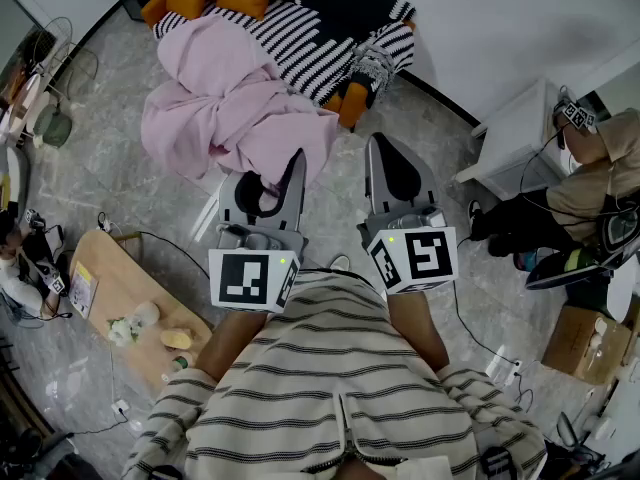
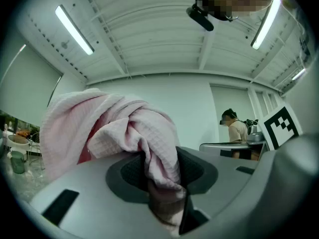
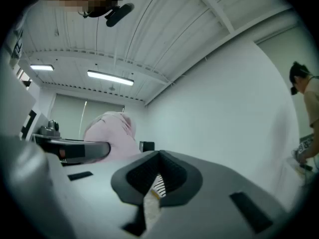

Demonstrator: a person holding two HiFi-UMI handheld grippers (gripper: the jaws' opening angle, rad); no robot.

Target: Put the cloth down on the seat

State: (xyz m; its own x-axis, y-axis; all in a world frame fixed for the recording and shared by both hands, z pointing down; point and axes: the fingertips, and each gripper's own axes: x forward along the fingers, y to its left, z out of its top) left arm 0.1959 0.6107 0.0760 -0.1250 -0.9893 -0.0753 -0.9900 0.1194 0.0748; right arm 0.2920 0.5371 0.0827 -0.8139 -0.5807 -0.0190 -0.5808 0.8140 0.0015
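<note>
Pink waffle-textured cloth (image 1: 235,108) is bunched in a loose heap at the front of the seat (image 1: 352,103), over the near edge of the black-and-white striped throw (image 1: 325,38) that covers it. One gathered corner trails back toward the person into the left gripper (image 1: 272,173). The left gripper view shows that gripper's fingers (image 2: 75,183) clamped on a twisted fold of the cloth (image 2: 114,123), which rises from between them and humps up ahead. The right gripper (image 1: 390,148) hangs just beside the left one, off the cloth's right edge. In its own view the fingers (image 3: 214,183) are drawn together at the tips with nothing between them, and only a sliver of striped fabric and floor shows through the slit lower down. The cloth (image 3: 112,133) sits off to its left. The cloth lies ahead of and to the left of the left gripper, its long axis running from the pinched corner up and away across the seat front, so the left hand is the nearer one and the only one on it. Most of the bulk looks to be resting on the seat already, though I cannot tell how much hangs off the front. Carrying the pinched corner forward over the heap and parting the fingers there would seem to finish the job. A low wooden desk (image 1: 115,288) stands well off to the left.
</note>
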